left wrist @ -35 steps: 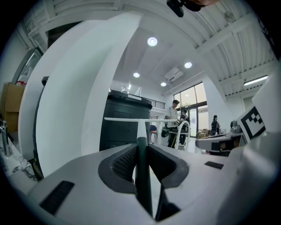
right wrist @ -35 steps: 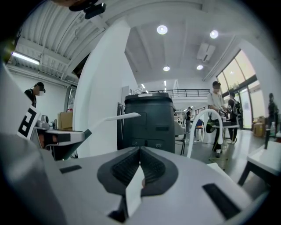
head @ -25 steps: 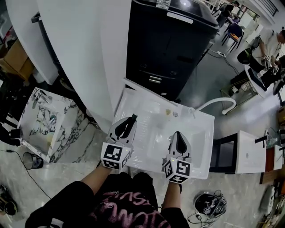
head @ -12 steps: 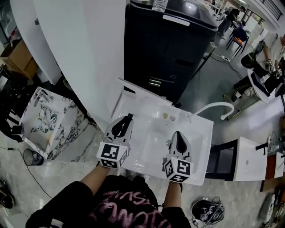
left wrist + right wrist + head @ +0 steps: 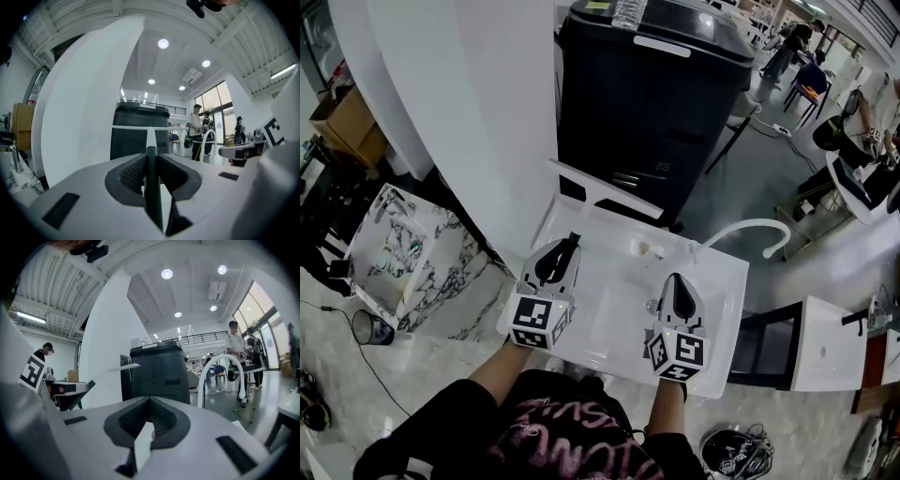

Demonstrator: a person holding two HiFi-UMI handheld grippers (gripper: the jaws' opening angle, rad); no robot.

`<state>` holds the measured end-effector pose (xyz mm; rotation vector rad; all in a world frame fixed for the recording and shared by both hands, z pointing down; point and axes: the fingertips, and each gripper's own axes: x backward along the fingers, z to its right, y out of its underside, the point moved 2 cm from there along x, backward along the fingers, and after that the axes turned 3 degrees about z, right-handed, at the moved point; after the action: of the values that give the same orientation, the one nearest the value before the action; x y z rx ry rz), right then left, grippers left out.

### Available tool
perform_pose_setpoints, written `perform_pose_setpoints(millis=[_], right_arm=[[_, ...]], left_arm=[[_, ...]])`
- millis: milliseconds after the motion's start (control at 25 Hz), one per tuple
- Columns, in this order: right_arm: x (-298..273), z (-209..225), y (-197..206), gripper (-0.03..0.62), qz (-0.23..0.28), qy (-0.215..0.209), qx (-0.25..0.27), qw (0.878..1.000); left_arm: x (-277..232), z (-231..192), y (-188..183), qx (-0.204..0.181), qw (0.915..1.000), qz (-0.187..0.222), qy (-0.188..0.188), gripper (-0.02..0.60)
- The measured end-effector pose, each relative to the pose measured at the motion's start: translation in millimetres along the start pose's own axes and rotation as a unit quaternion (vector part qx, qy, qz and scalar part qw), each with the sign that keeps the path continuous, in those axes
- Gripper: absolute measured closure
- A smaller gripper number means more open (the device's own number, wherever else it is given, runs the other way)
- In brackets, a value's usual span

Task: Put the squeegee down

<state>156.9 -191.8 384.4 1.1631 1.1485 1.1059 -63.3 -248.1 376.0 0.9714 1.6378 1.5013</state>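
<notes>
Squeegee (image 5: 602, 191) in the head view is held in the left gripper (image 5: 568, 247). Its pale blade lies crosswise ahead of the jaws, above the far edge of a white sink unit (image 5: 717, 314). The right gripper (image 5: 676, 283) hangs over the basin beside it, the two well apart. A white gooseneck tap (image 5: 759, 227) rises at the unit's far right corner. Behind stands a big black printer (image 5: 661, 103), with a broad white column (image 5: 487, 103) to its left and a marble-patterned basin (image 5: 394, 253) lower left on the pale stone floor. People sit at desks far off to the right.

In the left gripper view, the left gripper (image 5: 151, 153) has its jaws clamped on the squeegee (image 5: 151, 180) by its dark handle. The pale stem runs up to the blade, which sits level across the printer (image 5: 133, 136). Recessed ceiling lights glow overhead.

In the right gripper view, the right gripper (image 5: 150, 403) has its jaws together with nothing between them (only white surface shows beneath). Beyond are the printer (image 5: 159, 371) and the tap (image 5: 220, 359), under a ribbed ceiling, with tall windows at the right.
</notes>
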Motion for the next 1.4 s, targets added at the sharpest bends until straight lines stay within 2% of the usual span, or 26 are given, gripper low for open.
perform_pose_setpoints(millis=[360,1400], right_arm=[[-4.7,5.2,11.2,0.572,-0.010,-0.010,-0.018,1.000],[-19.2,27.9,76.9,0.572,-0.090,-0.017,-0.026,0.996]], left_arm=[[-8.3,0.0,8.3,-0.002,0.9998,-0.017,-0.009,0.495],[-32.7,0.7,88.7,0.015,0.9936,-0.108,-0.029,0.495]])
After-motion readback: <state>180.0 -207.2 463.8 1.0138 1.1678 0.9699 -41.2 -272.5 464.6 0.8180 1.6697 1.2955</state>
